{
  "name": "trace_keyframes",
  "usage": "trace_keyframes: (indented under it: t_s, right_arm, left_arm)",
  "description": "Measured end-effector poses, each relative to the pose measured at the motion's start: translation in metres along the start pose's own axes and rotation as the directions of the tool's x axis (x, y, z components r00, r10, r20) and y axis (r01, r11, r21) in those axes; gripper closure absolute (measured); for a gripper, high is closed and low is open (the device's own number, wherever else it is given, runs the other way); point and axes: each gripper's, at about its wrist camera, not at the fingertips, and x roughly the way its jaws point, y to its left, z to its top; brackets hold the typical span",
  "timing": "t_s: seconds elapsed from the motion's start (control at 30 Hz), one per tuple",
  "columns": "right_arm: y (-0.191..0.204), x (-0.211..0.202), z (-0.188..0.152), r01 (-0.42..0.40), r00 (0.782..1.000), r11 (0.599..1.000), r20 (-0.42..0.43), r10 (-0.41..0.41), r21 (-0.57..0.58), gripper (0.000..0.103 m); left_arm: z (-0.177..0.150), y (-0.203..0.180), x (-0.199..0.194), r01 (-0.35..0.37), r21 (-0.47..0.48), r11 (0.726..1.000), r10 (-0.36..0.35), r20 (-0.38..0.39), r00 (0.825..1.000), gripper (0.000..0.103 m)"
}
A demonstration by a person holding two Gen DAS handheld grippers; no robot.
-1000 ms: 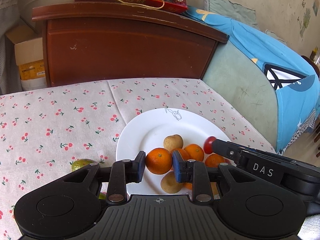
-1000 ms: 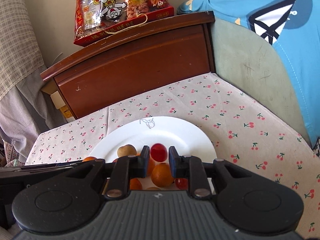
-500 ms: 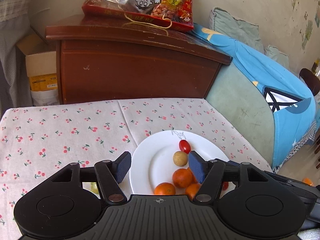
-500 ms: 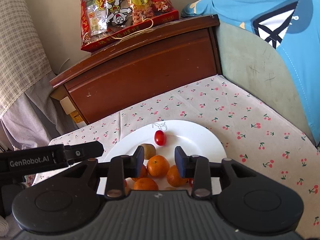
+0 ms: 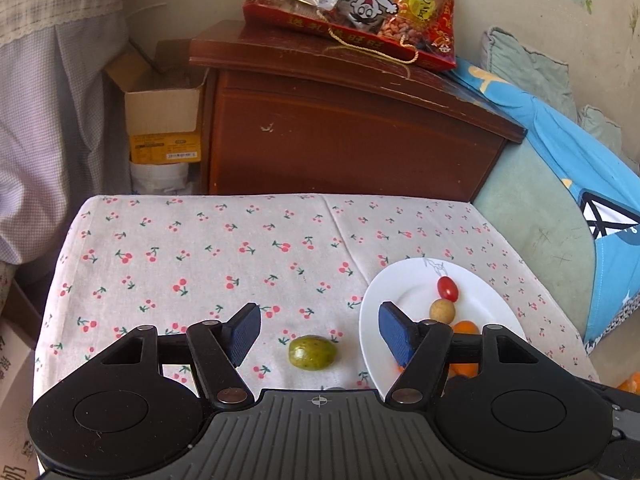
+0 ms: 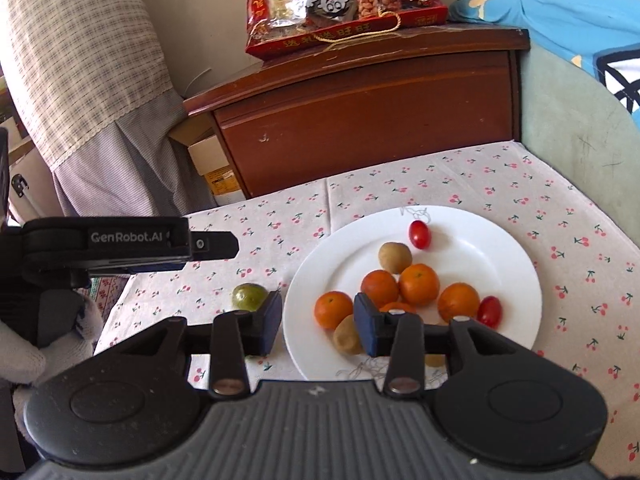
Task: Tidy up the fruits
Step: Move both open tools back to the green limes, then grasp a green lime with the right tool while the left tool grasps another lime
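While both grippers hang above the cherry-print tablecloth (image 5: 208,248), the white plate (image 6: 508,248) holds the collected fruit. On it lie four full-view oranges (image 6: 419,283) clustered at the centre, with part of a fifth showing behind the right gripper's finger, two red cherry tomatoes (image 6: 419,234), one at the far rim side and one at the right of the cluster, and round tan-brown fruits (image 6: 395,257), one beyond the oranges and others at the near edge. One green fruit (image 5: 312,352), mottled and oval, remains off the plate, lying on the cloth just left of the plate's rim.

Left gripper (image 5: 318,330): jaws have just been opening and stand well apart with nothing pressed between them; the green fruit sits on the cloth below the gap.

Right gripper (image 6: 318,322): jaws have just been opening, stand moderately apart, and grip nothing; they frame the plate's near-left rim.
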Motion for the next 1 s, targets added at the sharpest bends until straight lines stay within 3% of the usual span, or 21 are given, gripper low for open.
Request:
trace_keyframes:
  t_s: [0.23, 0.47, 0.87, 0.93, 1.0]
  right_arm:
    - [0.03, 0.013, -0.011, -0.066, 0.997, 0.993, -0.047, 0.062, -0.095, 0.062]
    - [0.049, 0.032, -0.019, -0.08, 0.995, 0.979, -0.073, 0.068, -0.186, 0.062]
    - [0.057, 0.06, -0.026, -0.073, 0.993, 0.976, -0.101, 0.053, -0.204, 0.064]
    - [0.054, 0.062, -0.026, -0.074, 0.993, 0.978, -0.101, 0.056, -0.195, 0.072]
    - [0.052, 0.062, -0.026, -0.08, 0.993, 0.979, -0.103, 0.062, -0.188, 0.071]
  left_arm:
    - [-0.005, 0.022, 0.0, -0.071, -0.012, 0.997, 0.071, -0.009, 0.997, 0.037]
    - [-0.01, 0.038, 0.001, -0.079, -0.042, 0.996, 0.078, -0.03, 0.997, 0.037]
    - [-0.015, 0.043, 0.004, -0.073, -0.035, 0.997, 0.071, -0.047, 0.996, 0.037]
    - [-0.016, 0.042, 0.005, -0.07, -0.028, 0.997, 0.069, -0.049, 0.996, 0.038]
    - [-0.018, 0.04, 0.007, -0.064, -0.019, 0.998, 0.063, -0.049, 0.997, 0.038]
